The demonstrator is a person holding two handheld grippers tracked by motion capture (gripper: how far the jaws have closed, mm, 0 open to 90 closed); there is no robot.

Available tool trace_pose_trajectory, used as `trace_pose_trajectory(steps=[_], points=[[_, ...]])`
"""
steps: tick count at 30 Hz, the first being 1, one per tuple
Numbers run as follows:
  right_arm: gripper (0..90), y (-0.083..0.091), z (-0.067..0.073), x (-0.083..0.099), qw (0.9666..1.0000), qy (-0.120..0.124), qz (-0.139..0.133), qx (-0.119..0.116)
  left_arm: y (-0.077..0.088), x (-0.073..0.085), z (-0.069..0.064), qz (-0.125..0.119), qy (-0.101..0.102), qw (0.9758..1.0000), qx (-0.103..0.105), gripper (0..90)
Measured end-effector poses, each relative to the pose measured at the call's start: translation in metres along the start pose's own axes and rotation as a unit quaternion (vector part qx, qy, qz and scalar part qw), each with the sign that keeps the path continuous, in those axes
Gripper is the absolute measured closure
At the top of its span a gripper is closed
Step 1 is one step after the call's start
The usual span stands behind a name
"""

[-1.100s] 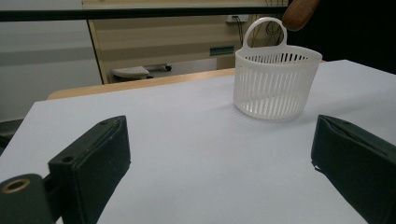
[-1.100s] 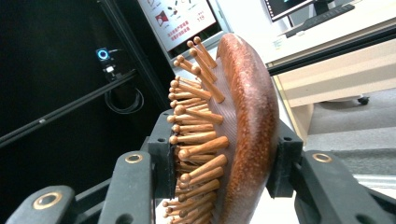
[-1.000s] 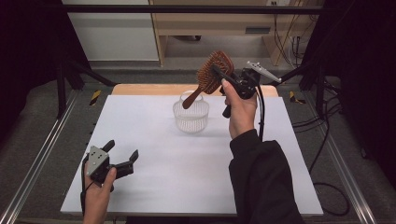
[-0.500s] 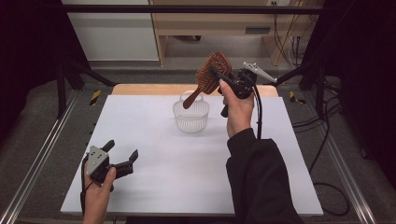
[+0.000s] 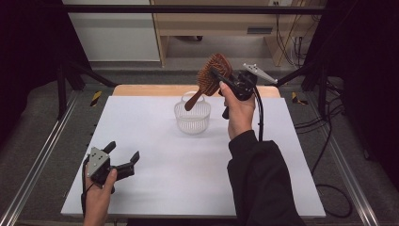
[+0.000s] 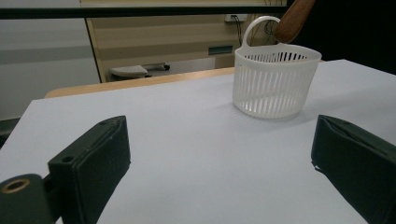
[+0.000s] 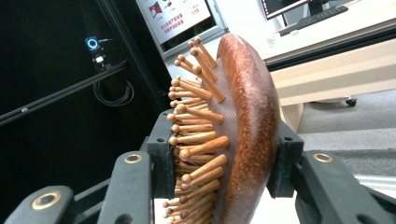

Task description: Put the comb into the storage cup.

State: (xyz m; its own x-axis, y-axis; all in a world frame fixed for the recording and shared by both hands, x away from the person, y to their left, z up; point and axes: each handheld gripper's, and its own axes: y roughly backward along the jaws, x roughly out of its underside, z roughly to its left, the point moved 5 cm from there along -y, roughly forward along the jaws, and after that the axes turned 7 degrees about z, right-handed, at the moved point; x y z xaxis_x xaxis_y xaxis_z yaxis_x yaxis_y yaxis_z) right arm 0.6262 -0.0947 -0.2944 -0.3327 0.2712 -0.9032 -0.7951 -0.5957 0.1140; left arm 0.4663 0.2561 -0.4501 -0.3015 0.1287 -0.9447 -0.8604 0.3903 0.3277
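Observation:
A brown wooden hairbrush (image 5: 212, 75) is held in the air above a white slatted plastic basket (image 5: 192, 116) at the back of the white table (image 5: 164, 188). My right gripper (image 5: 220, 76) is shut on the brush's head, handle tip pointing down over the basket's rim. In the right gripper view the jaws clamp the bristle side and the wooden back of the hairbrush (image 7: 229, 135). My left gripper (image 5: 123, 158) rests open at the table's front left. In the left gripper view the basket (image 6: 274, 79) stands ahead to the right, with the brush handle tip (image 6: 292, 21) above it.
A wooden strip (image 5: 141, 90) runs along the table's far edge. Metal frame rails (image 5: 42, 155) flank the table. Black cables (image 5: 324, 141) lie on the floor to the right. White surface spreads between the two grippers.
The right gripper has shifted the hairbrush slightly left and down toward the basket. The left gripper has stayed where it was.

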Motion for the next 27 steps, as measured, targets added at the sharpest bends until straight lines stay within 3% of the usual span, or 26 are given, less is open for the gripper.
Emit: trace_pose_trajectory(steps=[20,27], points=[[53.9,-0.016,-0.002,0.015,0.9998,0.002,0.017,0.007,0.001,-0.001,0.0,-0.003,-0.002,1.0,0.0,4.6],[53.9,-0.024,-0.008,0.031,0.9994,0.005,0.027,0.019,0.001,-0.002,0.0,-0.004,-0.002,1.0,0.002,4.6]])
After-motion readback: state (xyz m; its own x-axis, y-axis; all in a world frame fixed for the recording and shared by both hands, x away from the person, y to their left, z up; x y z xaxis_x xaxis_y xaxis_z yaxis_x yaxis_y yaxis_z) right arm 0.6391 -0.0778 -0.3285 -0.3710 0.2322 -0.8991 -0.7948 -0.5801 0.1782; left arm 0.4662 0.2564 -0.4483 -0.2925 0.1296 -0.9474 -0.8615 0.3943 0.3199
